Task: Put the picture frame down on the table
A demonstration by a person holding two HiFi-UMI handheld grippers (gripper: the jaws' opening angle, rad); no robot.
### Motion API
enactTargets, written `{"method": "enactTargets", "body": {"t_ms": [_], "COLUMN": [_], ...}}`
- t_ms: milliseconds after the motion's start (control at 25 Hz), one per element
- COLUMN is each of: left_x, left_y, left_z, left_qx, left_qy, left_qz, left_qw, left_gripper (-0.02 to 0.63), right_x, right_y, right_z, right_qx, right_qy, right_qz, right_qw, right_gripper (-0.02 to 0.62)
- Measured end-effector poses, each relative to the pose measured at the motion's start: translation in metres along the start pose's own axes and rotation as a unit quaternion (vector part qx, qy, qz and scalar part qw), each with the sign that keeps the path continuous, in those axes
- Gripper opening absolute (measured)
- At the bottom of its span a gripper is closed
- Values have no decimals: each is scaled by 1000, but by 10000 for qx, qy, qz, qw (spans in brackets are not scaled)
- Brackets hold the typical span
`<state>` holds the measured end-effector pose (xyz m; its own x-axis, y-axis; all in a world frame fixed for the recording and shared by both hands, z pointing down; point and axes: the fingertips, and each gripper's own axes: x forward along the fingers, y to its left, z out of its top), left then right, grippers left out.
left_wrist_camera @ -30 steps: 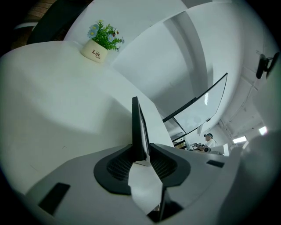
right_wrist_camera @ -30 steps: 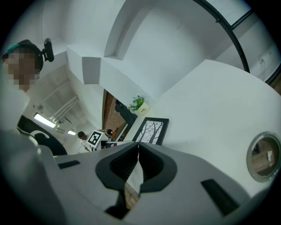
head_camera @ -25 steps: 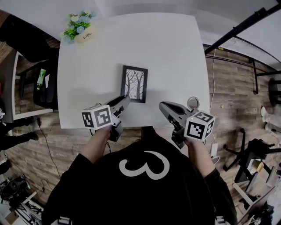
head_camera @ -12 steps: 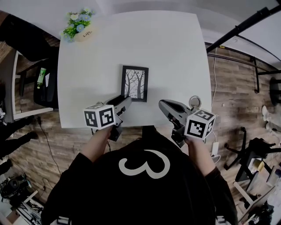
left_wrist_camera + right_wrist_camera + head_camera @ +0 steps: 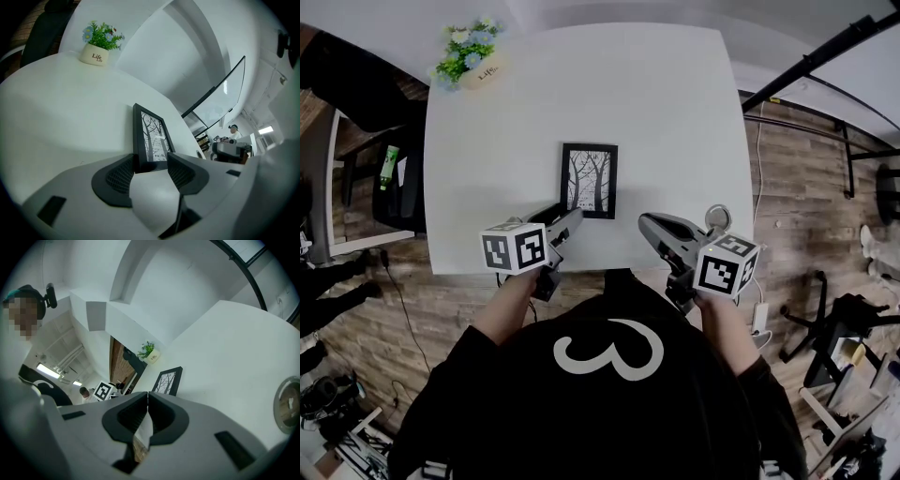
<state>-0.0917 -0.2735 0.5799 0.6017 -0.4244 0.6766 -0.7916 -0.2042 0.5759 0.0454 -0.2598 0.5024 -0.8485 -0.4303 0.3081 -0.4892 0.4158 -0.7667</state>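
- On the white square table (image 5: 675, 112), head view: black rectangular picture frame (image 5: 589, 181) with tree print lies flat near the middle. Left gripper (image 5: 567, 223) tip sits just beside its near-left corner; right gripper (image 5: 649, 225) is apart, at the near edge.
- Left gripper view: jaws have just been opening and now stand spread, released, with the frame's near end between them. White flower pot (image 5: 96, 55) at far corner.
- Right gripper view: jaws clenched together, nothing between them; frame flat beyond.
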Motion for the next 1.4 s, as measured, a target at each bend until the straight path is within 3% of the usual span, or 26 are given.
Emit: {"method": "enactTargets", "body": {"t_ms": [400,720,1080,1400], "left_x": [-11,-49,-109,-169], "left_y": [-1,-24,-69,-130], "left_z": [5,14,-5,-37], "left_qx": [119,293,213,648], "left_qy": [-30,-384,-843,-1025], "left_qz": [-54,-293,-1272,-2161], "left_qw": [9999,9984,9881,9688], "left_gripper": [233,205,78,17], "right_x": [1,-6,-19,-44], "right_y": [7,25,71,133], "right_z": [-5,-6,-25,-57], "right_qx": [-25,-257,-649,-963], "right_qy": [-35,-128,-268,-551], "right_qz": [26,28,39,340], "right_qw": [10000,9996,9975,9932], "right_gripper": [24,25,24,23]}}
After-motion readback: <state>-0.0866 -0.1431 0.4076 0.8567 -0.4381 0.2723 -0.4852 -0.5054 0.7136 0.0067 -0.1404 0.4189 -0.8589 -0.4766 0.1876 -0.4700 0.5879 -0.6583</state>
